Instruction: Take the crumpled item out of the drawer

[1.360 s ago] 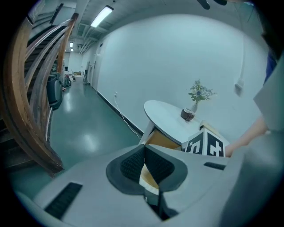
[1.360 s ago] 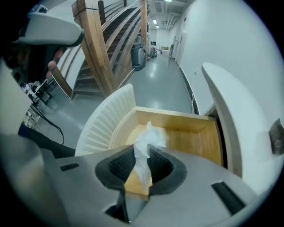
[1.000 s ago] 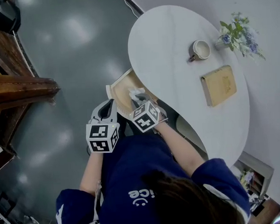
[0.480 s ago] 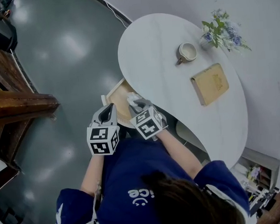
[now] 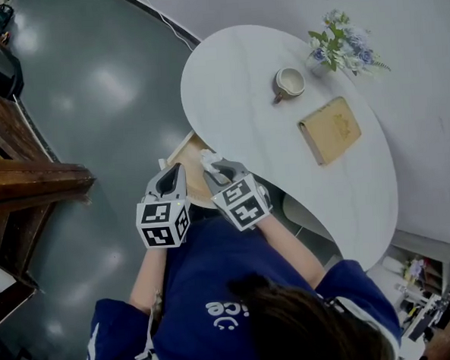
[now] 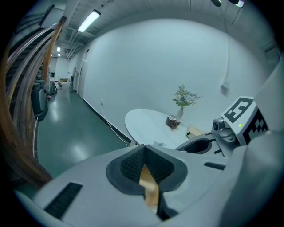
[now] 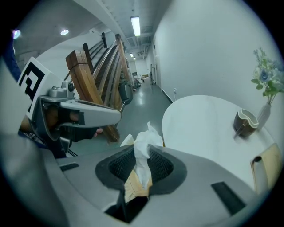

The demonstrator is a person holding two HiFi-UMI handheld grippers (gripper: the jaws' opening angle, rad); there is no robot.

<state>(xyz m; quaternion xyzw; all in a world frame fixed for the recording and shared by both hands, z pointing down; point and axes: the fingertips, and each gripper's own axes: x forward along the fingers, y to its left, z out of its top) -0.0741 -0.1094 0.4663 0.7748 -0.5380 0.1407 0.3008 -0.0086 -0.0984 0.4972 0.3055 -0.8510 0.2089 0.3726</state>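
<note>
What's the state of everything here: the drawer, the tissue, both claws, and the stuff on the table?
Right claw: shut on crumpled tissue.
Left claw: shut, empty.
Crumpled tissue: gripped, sticking out past the pads.
Drawer: open.
Cup: upright.
Book: closed, flat.

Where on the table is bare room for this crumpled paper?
The left half of the table is bare, from its edge above the drawer up to the cup. The end beyond the tan book, lower right in the head view, is also free. Cup, book and flowers crowd the wall side.
</note>
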